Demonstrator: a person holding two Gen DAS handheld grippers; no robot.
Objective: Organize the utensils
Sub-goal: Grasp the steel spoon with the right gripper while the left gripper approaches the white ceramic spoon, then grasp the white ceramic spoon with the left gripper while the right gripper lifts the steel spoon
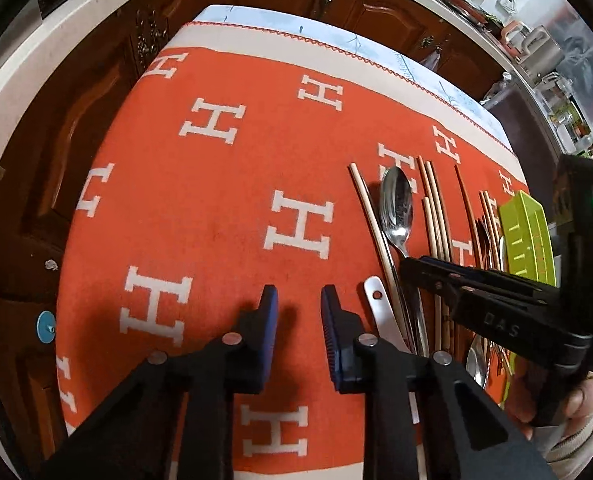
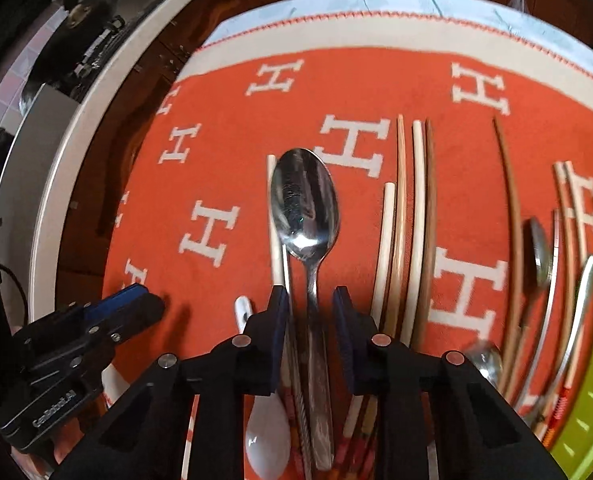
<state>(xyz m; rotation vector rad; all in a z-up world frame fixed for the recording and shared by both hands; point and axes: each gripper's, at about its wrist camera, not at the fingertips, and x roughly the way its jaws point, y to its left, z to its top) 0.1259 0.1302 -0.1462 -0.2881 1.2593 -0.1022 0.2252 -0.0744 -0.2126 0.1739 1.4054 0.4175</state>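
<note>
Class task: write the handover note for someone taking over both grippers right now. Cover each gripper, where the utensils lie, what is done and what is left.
Left gripper: open, nothing between its fingers, over bare orange cloth.
Right gripper: open, straddling the handle of the large steel spoon, pads not yet pressing it.
Utensils: chopsticks, more spoons and a white spoon lie spread on the cloth; the green tray sits at the right edge.
Done: nothing visibly sorted yet.
Left: grip the spoon, then sort the rest, probably into the tray.
</note>
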